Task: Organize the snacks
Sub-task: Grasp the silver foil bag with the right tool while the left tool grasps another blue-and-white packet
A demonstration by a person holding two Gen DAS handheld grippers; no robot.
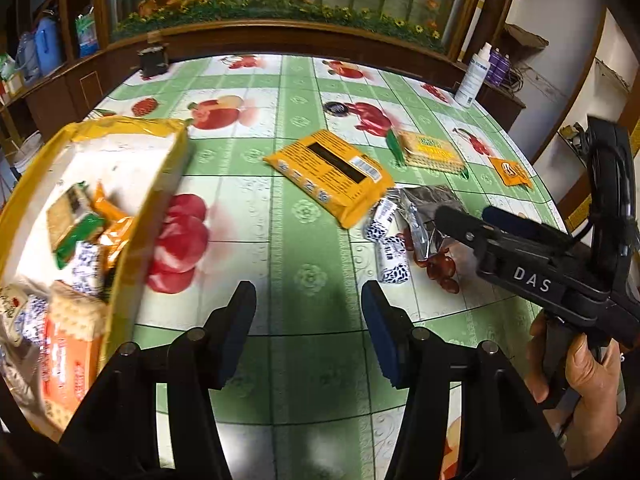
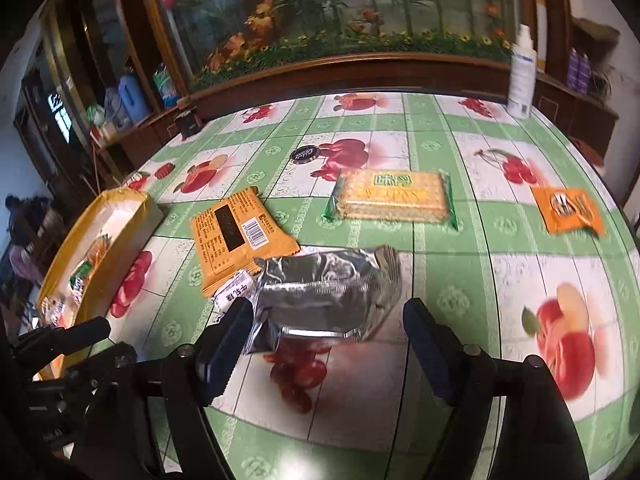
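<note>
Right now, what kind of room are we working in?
Most likely a home dining or living room: a table under a fruit-print tablecloth, a glass-fronted wooden cabinet with a flower scene behind it, and household bottles on side shelves. Loose snacks lie on the table beside a yellow box.

Yellow-rimmed box (image 1: 168, 184), left of frame, holding mixed wrapped snacks. Centre — flat orange packet (image 1: 332, 172), barcode side up, overlapping small white blue-patterned candies (image 1: 390, 248); crumpled silver foil packet (image 2: 320, 292) beside it. Upper right — green-edged cracker pack (image 2: 394, 196) and small orange sachet (image 2: 570, 210), lying flat.
</note>
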